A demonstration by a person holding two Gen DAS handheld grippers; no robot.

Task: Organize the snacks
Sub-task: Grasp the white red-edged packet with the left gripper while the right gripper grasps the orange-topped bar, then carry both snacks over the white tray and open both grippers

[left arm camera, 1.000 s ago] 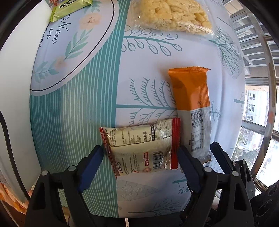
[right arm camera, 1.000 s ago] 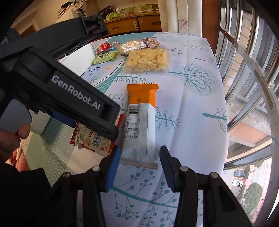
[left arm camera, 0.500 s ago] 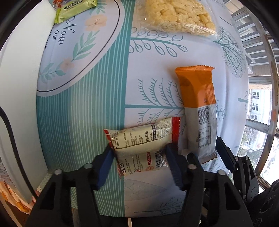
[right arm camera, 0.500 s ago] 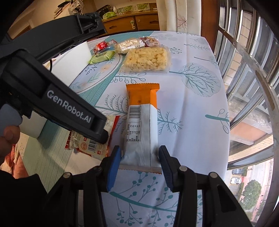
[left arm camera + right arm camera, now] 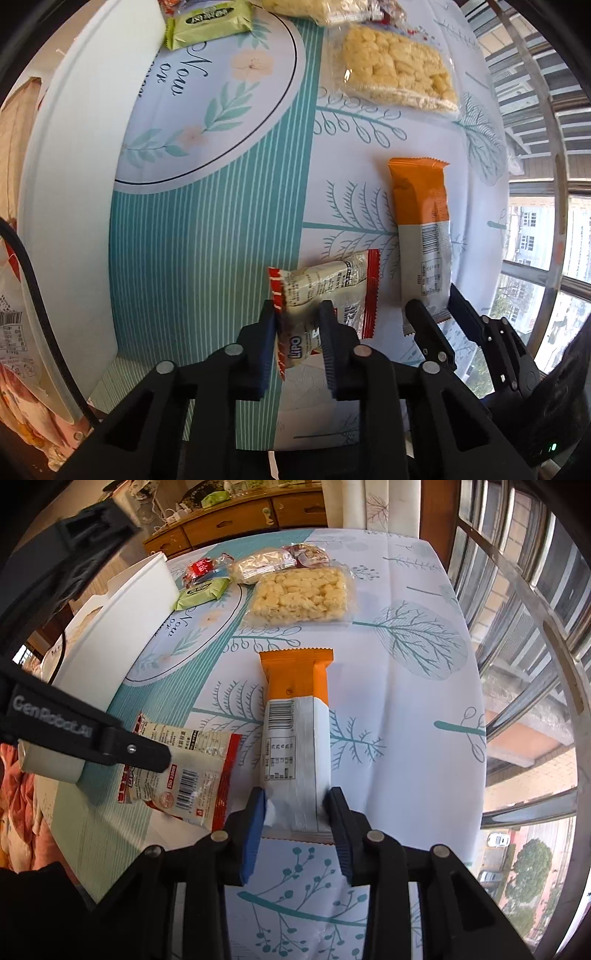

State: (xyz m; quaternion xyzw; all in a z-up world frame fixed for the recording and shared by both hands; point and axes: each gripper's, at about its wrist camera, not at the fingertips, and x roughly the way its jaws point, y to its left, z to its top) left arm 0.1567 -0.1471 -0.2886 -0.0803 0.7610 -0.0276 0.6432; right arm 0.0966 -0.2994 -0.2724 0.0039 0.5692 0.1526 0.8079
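Gripping two packets at once, you risk losing either. Your left tongs point(image 5: 297, 332), jaws just closing, pinch the crinkly white foil snack packet with red sealed edges point(image 5: 325, 295) off-centre near its corner, already lifted askew off the counter point(image 5: 207, 258); it could twist out. Your right tongs point(image 5: 295, 812) clench the tail of the long orange-and-silver wrapped bar point(image 5: 295, 731), which lies flat. Lift fast and its long free end droops and slips. The white plastic bin point(image 5: 74, 184) waits at left.
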